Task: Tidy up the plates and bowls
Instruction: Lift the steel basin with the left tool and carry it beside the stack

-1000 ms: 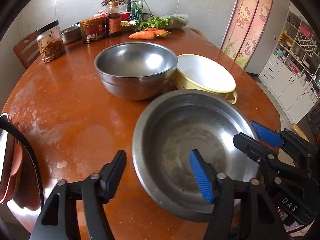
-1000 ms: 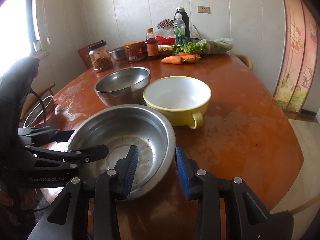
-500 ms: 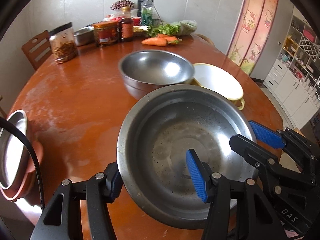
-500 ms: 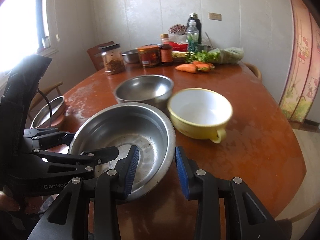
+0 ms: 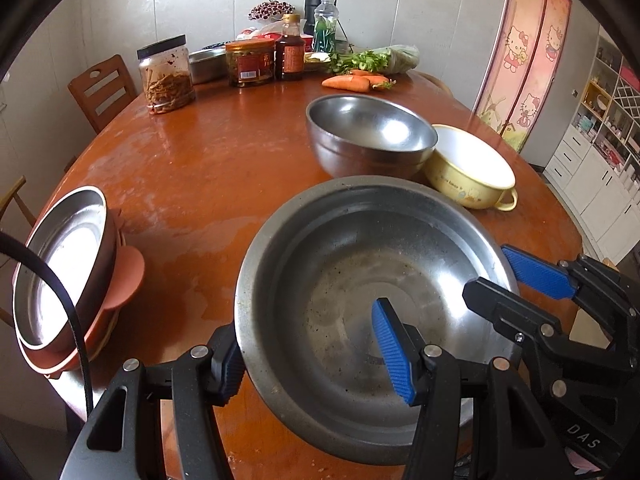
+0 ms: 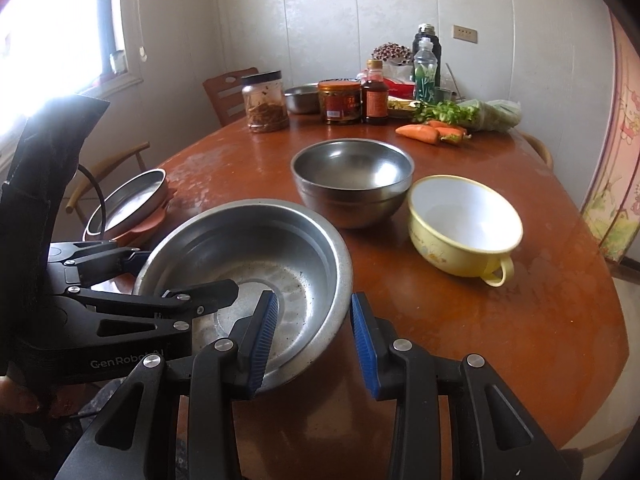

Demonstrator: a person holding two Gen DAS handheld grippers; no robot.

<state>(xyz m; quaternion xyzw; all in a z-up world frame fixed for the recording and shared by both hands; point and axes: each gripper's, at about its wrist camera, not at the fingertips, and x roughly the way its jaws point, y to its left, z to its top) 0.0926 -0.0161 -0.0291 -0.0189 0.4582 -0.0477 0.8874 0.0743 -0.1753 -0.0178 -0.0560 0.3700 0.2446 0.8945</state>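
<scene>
We saw the steel bowl (image 6: 352, 182) at twelve o'clock beyond the basin (image 6: 256, 276), the handled bowl (image 6: 466, 226) at two.

At the table's (image 5: 192, 168) far edge stand a lidded jar (image 5: 165, 76), a red-labelled tin (image 5: 250, 63) and a sauce bottle (image 5: 289, 50) — two carrots (image 5: 354, 81) lie beside leafy greens (image 5: 370, 59).

"GenRobot.AI", probably, on left gripper (image 6: 192, 300)
</scene>
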